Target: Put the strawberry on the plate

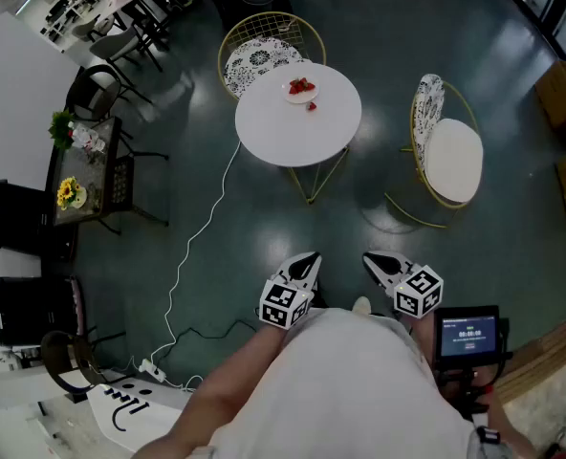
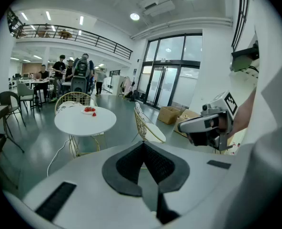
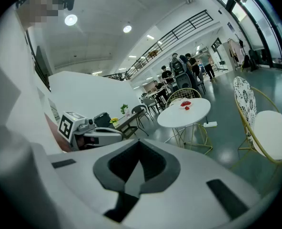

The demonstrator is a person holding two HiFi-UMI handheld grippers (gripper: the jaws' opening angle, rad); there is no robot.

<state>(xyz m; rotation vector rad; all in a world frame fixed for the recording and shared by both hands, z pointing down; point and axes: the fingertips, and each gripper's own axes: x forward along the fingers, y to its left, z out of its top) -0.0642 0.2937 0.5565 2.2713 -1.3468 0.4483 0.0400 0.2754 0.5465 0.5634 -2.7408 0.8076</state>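
Observation:
A small white plate (image 1: 300,88) with red strawberries on it sits on the far side of a round white table (image 1: 283,127). One loose strawberry (image 1: 311,106) lies on the tabletop just in front of the plate. The plate (image 2: 88,110) and loose strawberry (image 2: 94,114) are small and distant in the left gripper view; the right gripper view also has the plate (image 3: 186,103) and the strawberry (image 3: 187,108). My left gripper (image 1: 308,259) and right gripper (image 1: 371,259) are held close to my body, far short of the table, both shut with nothing between the jaws.
Two gold wire chairs stand by the table, one behind it (image 1: 260,46) and one to the right (image 1: 447,146). A white cable (image 1: 199,232) runs across the dark floor. A side table with flowers (image 1: 80,165) is at the left, cardboard boxes (image 1: 562,94) at the right, people (image 2: 79,73) farther back.

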